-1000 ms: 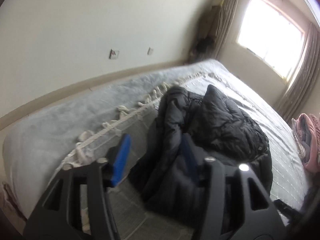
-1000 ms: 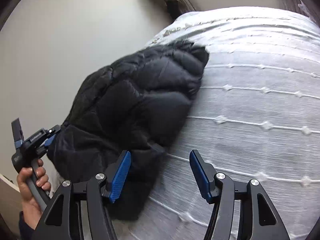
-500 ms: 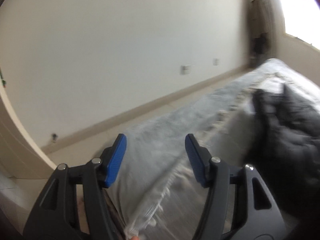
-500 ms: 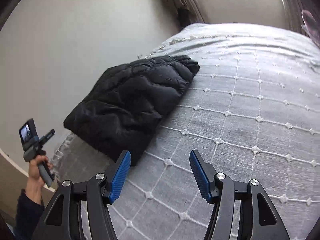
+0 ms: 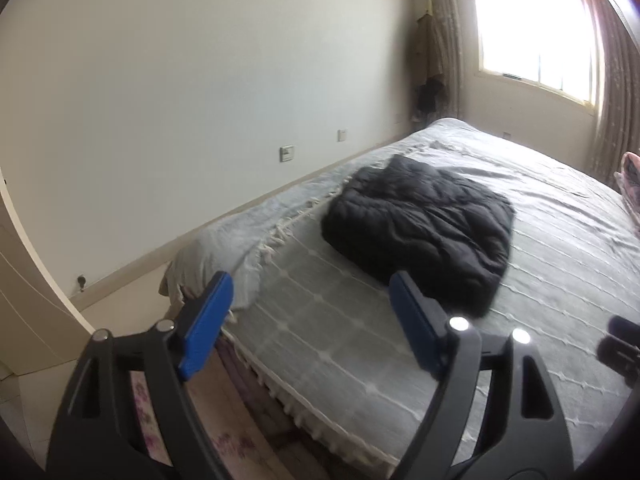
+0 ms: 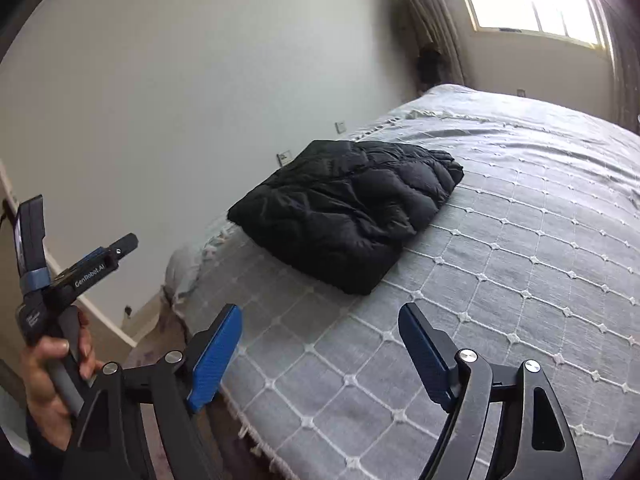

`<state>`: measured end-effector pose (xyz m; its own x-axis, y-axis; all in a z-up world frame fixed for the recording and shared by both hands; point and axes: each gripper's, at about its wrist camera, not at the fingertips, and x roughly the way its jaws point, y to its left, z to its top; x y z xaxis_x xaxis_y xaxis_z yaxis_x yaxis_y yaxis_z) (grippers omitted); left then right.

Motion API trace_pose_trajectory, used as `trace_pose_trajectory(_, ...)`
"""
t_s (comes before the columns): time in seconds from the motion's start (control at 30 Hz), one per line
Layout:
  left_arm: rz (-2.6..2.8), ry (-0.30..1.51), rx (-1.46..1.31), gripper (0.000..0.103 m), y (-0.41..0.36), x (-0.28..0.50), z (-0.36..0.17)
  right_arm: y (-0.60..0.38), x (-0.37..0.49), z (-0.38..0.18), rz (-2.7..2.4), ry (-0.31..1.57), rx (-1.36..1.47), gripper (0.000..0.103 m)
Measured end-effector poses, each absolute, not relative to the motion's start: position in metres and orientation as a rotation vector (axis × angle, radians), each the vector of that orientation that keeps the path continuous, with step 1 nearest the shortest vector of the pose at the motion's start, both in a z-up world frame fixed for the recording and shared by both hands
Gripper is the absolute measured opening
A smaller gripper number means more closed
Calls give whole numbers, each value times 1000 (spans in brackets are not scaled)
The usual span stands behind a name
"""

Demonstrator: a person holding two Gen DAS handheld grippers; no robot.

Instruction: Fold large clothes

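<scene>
The folded black puffer jacket lies on the bed near its left edge, its long axis running from the near-left corner toward the far right. Both the left hand-held gripper and right hand-held gripper are spreading wider, nothing between their jaws. Pink fabric is cut off at the right edge.

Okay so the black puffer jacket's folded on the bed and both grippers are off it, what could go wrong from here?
Two risks. The folded black jacket is puffy and nothing holds it, so it may spring open. It also lies near the fringed edge of the bed on the wall side, so a nudge could slide it off. The left gripper and right gripper are empty, their jaws opening.
</scene>
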<state>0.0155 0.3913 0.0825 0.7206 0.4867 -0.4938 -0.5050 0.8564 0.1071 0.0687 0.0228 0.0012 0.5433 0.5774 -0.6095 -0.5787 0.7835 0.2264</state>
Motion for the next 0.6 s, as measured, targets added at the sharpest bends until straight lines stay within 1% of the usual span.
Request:
trace_pose_trajectory(0.1, 537, 536, -17, 88, 358, 4, 66, 21, 52, 1, 720, 722, -50, 84)
trace_pose_trajectory(0.23, 534, 578, -1, 88, 328, -3, 47, 12, 38, -4, 760, 715, -96, 85)
trace_pose_trajectory(0.37, 560, 561, 93, 88, 295, -2, 46, 2, 38, -13, 749, 677, -123, 85)
trace_pose_trajectory(0.43, 565, 556, 135, 89, 279, 3, 45, -7, 40, -16, 751, 646, -91, 85)
trace_pose_trajectory(0.5, 551, 580, 137, 89, 268, 10, 40, -17, 46, -21, 749, 653, -54, 85)
trace_pose_trajectory(0.6, 545, 587, 138, 89, 255, 16, 35, -32, 52, -28, 707, 677, -81, 85)
